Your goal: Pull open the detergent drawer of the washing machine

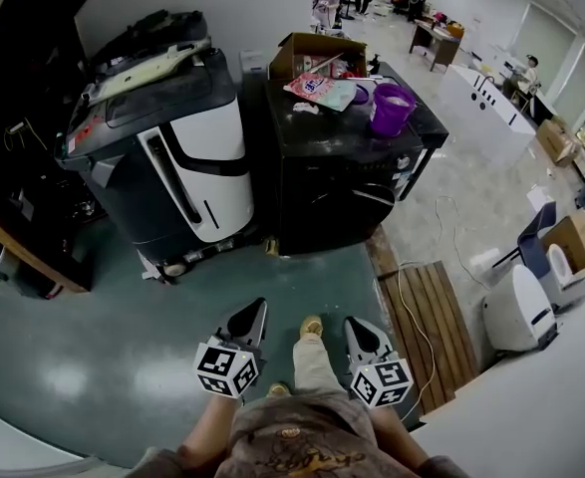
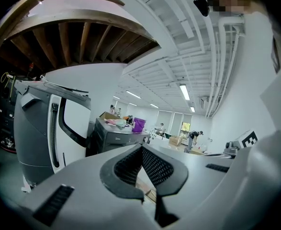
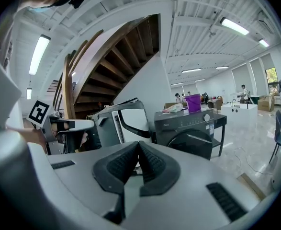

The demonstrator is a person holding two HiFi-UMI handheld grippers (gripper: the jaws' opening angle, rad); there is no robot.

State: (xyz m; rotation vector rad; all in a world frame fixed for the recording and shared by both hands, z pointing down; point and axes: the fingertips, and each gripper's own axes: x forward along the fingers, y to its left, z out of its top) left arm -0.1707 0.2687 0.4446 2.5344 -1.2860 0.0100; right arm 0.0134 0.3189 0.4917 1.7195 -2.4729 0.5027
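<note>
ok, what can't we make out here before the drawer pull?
- Drawer, head view: the camera looks steeply down on the washer, and its dark front shows no drawer outline.
- Drawer, right gripper view: the washer's panel is too small to pick out a drawer edge or handle.
- Washer's lower front, left gripper view: hidden behind the left claw and its body.
- Box contents on the washer, head view: too small.

Open floor (image 1: 123,357) reaches the washing machine (image 1: 342,177) — bulky appliance (image 1: 172,157) just beside.
</note>
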